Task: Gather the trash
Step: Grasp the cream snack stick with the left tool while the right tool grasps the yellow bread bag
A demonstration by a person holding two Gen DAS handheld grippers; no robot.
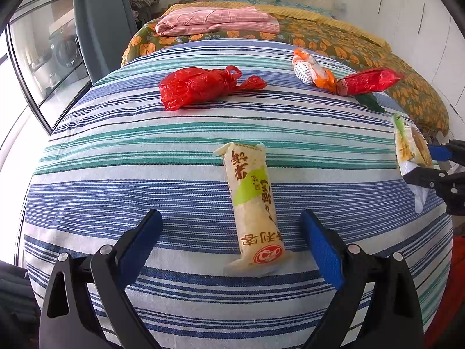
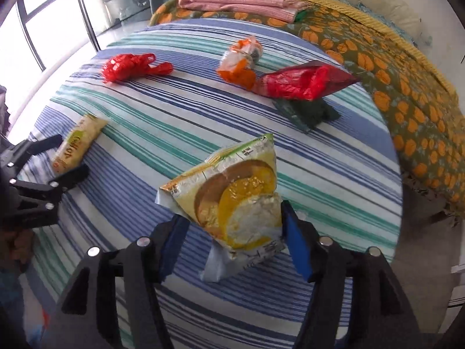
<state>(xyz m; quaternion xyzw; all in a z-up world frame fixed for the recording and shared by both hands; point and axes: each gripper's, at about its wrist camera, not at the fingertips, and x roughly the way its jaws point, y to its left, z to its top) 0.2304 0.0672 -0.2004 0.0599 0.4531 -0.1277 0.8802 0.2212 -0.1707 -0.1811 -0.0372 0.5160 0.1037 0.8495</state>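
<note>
Blue-padded, the left gripper stood wide open around a cream snack wrapper lying flat on the striped sheet; closing squarely across its middle would likely grip best. The right gripper was clamped on a crinkled yellow wrapper, lifted clear of the sheet.

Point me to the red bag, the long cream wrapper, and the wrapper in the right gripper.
red bag (image 1: 197, 87), left wrist view, middle of its crumpled body
cream wrapper (image 1: 254, 203), left wrist view, mid-length on the printed face
held wrapper (image 2: 232, 195), right wrist view, on the printed orange disc
</note>
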